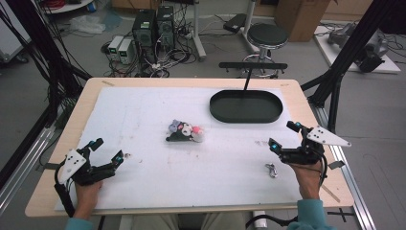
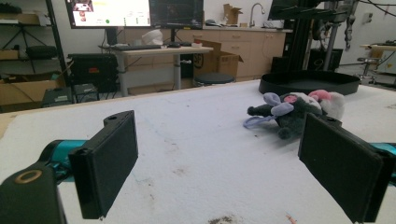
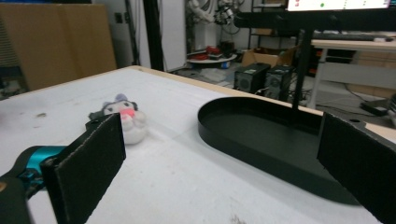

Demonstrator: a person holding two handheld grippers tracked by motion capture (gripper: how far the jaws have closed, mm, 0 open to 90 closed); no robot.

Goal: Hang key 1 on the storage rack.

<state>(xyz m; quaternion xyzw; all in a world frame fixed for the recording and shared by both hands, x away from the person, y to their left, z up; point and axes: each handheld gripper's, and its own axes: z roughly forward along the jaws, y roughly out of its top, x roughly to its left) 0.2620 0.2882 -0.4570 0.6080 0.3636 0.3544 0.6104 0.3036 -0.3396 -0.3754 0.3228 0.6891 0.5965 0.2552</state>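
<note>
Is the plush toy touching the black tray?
Apart. The high view shows bare white mat between the plush toy and the black tray.

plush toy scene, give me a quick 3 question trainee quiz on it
1. True or false: the plush toy lies inside the black oval tray.
2. Which hand-held gripper is nearer the tray?
A. left hand-held gripper
B. right hand-held gripper
3. Fill in: both hand-held grippers have their jaws ____.

Key:
1. False; it lies on the white mat, apart from the tray.
2. B
3. open, with nothing between them
</note>
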